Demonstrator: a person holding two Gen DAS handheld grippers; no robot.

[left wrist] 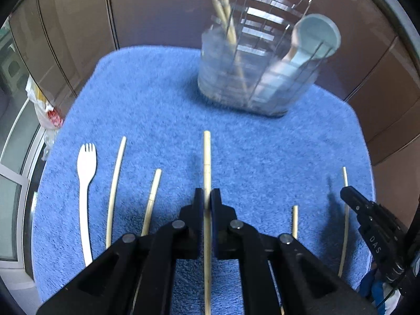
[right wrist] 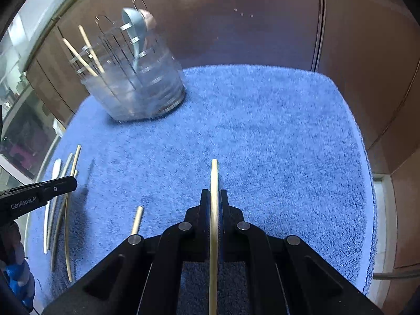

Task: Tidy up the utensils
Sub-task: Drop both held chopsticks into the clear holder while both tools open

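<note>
Both tongs clenched: left gripper (left wrist: 207, 197) on one chopstick (left wrist: 206, 157), right gripper (right wrist: 214, 197) on another chopstick (right wrist: 214, 176), both near edge of blue towel (right wrist: 262, 131). Sticks prob. light, stiff, thin, slick; grip mid-shaft so they don't pivot. Wire holder (left wrist: 236, 78) sits far side.

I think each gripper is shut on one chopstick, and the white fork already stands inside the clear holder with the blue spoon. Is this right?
Not fully. The left wrist view shows the white fork lying on the blue towel, not in the clear holder. The rest holds: the left gripper and right gripper each clamp a chopstick, and the blue spoon stands in the holder.
</note>
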